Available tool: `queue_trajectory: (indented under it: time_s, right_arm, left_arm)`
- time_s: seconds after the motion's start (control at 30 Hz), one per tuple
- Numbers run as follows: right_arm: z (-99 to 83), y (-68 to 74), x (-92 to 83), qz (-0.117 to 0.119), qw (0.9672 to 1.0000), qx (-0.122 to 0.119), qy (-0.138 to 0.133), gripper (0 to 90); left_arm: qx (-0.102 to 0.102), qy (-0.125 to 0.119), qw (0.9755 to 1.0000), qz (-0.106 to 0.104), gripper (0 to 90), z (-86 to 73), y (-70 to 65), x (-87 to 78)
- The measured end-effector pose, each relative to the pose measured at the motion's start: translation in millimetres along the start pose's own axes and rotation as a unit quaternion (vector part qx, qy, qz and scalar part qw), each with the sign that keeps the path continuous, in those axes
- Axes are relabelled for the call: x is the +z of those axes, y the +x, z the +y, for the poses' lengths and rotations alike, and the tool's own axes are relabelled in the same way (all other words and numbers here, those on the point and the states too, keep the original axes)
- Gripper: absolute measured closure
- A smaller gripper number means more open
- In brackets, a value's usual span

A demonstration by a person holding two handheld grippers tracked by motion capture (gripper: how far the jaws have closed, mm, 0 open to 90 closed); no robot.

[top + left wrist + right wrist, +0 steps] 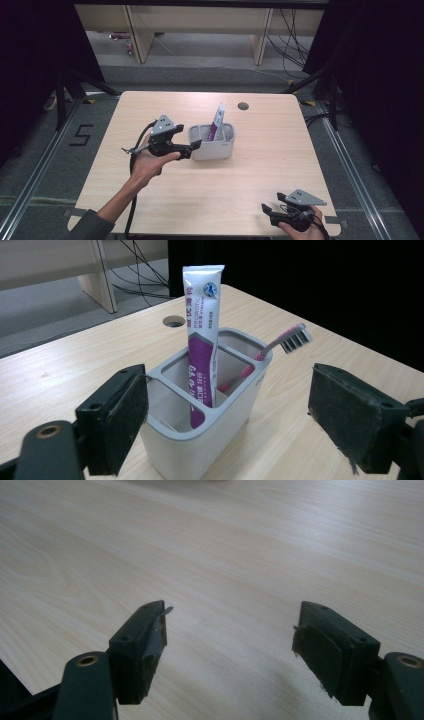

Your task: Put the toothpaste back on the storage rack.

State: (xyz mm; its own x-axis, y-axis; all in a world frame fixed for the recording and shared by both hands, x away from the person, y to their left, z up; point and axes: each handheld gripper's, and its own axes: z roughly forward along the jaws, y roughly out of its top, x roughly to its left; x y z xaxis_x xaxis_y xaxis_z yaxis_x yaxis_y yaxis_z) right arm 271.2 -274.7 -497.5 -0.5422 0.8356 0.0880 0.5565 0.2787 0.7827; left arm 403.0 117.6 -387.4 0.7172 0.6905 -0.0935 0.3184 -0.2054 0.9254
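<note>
Two claws, both wide and empty. My left gripper point(196, 145) sat just beside the grey holder point(200, 440) mid-table, toothpaste tube point(202, 340) standing upright inside; right gripper point(266, 210) well apart, near edge.

You are looking at a pale grey holder point(200, 440) with a slightly darker grey rim, sitting on a light wood-grain table point(60, 365). You are seeing a toothpaste tube point(202, 330) that is showing white at the top, with red lettering and a small round blue mark, and purple lower down with white lettering. The toothbrush point(280, 342) is showing a pink handle and a head bristled in grey and pink. Your left gripper point(227, 412) and right gripper point(230, 640) are both showing black jaws with dark, worn pads.
</note>
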Motion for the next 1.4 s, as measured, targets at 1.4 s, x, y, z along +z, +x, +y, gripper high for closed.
queue_trajectory:
  time_s: [1.4]
  right_arm:
    - [-3.2, 2.1, -1.5, 0.0, 0.9999, 0.008, 0.006, 28.9]
  left_arm:
    - [0.026, 0.005, 0.9996, -0.006, 15.8, -101.3, -2.3, -79.0]
